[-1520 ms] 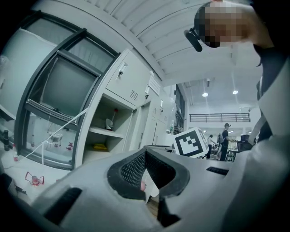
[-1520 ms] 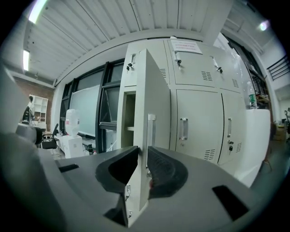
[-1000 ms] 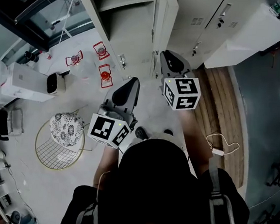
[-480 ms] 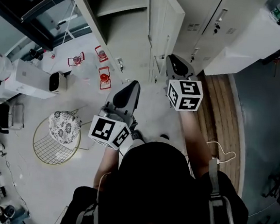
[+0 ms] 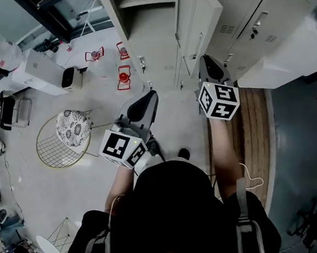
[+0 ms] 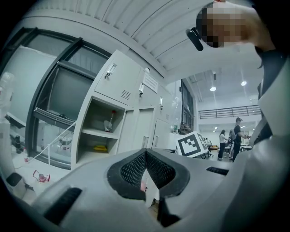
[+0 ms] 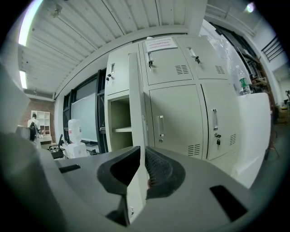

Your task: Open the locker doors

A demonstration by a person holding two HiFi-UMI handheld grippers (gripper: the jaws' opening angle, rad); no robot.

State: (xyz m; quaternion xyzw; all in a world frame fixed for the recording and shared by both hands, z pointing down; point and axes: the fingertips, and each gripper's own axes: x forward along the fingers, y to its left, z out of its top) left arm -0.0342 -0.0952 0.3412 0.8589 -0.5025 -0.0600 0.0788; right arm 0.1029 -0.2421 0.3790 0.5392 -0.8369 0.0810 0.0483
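Pale floor point(image 5: 58, 197) underfoot, locker bank point(image 5: 239, 20) at twelve o'clock. One lower door point(image 7: 136, 113) swung out already, shelves behind it on show. Right gripper point(image 7: 140, 174) up against that door, jaws nipped on its free edge. Left gripper point(image 6: 145, 156) at eight o'clock of the right one, jaws closed on nothing. Neighbouring doors point(image 7: 174, 118) at two o'clock latched shut. By the look of it, one done and several left.
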